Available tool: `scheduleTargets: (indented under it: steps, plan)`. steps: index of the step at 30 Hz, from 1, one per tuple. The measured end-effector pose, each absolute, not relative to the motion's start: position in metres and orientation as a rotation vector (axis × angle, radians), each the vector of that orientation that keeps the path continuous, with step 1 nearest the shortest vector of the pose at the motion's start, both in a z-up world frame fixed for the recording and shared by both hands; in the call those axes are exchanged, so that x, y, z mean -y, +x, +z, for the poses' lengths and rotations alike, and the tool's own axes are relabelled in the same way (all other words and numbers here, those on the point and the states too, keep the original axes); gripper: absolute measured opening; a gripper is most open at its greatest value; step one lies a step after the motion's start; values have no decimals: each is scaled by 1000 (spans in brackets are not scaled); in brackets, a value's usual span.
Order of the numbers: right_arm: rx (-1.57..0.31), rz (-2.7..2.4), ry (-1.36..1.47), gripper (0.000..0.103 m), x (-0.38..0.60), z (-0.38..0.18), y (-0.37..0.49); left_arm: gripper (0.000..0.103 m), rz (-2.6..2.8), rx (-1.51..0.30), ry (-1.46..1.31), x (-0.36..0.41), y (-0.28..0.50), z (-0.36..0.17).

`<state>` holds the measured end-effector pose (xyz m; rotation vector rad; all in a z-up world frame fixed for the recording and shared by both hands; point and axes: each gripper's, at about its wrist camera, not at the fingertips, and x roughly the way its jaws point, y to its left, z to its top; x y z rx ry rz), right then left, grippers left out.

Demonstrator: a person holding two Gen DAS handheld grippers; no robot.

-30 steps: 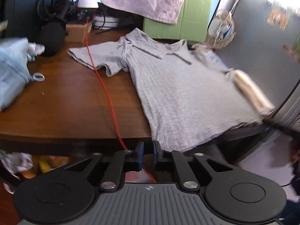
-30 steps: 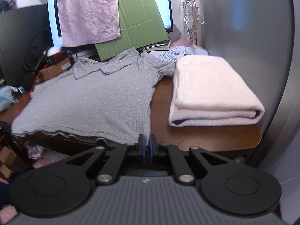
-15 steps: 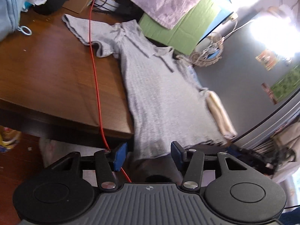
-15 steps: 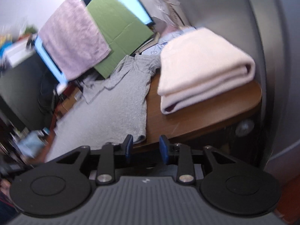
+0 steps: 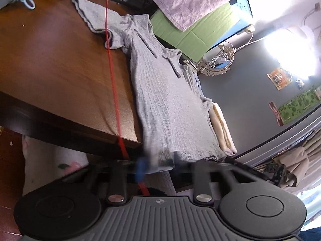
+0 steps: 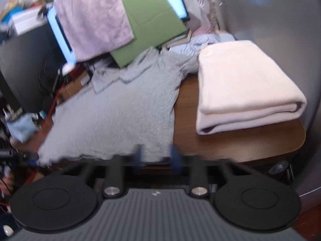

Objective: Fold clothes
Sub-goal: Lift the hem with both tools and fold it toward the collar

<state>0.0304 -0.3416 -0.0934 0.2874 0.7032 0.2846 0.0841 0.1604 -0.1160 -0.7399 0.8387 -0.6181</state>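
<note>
While the grey shirt (image 5: pixel 166 104) lies spread flat on the table (image 5: pixel 60 70), hem hanging over the near edge, the left hand-held gripper (image 5: pixel 157 164) has just been closing on that hem's corner and, though blurred, looks pinched on it. From the right, the right hand-held gripper (image 6: pixel 156 157) has likewise just been closing on the hem's other corner, beside the folded cream blanket (image 6: pixel 244 88). We judge the first fold is starting: next, lift both corners evenly toward the collar.
</note>
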Motion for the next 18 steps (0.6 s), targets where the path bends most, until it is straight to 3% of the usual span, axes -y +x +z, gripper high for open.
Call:
scheduleTargets:
  steps: [11,18]
  plan:
    - [-612,245,397,4,373,-74,17,4,-644,-721,-764,-178,67,-72]
    - [-516,288,478,4,377,-31,52,4,-639,-620,-830,-185,108,-27]
